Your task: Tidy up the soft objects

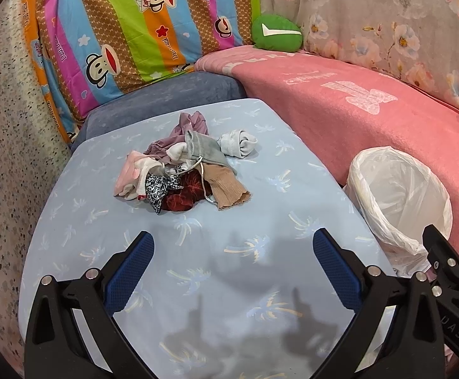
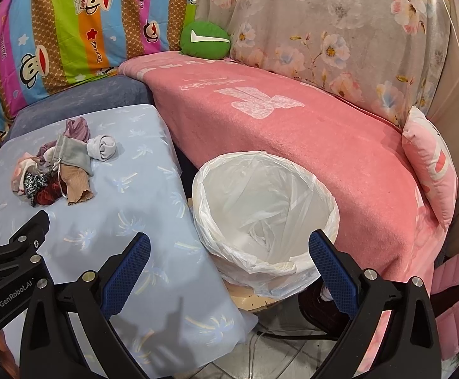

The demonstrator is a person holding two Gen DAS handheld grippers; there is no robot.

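Bedding and draped cloths surround a blue palm-print worktop (image 1: 261, 164). Near its far edge lies the pile (image 1: 182, 170) of soft items. Left claw (image 1: 232, 265) and right claw (image 2: 229, 265) both hang open and empty. Approach one outer item, such as the rolled sock (image 1: 239, 142), to avoid snagging cords. The bin (image 2: 261, 202) base is hidden.

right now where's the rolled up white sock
The rolled white sock lies on the blue palm-print cushion, at the right edge of the pile of soft items, beside the grey pouch; the left wrist view shows it best.
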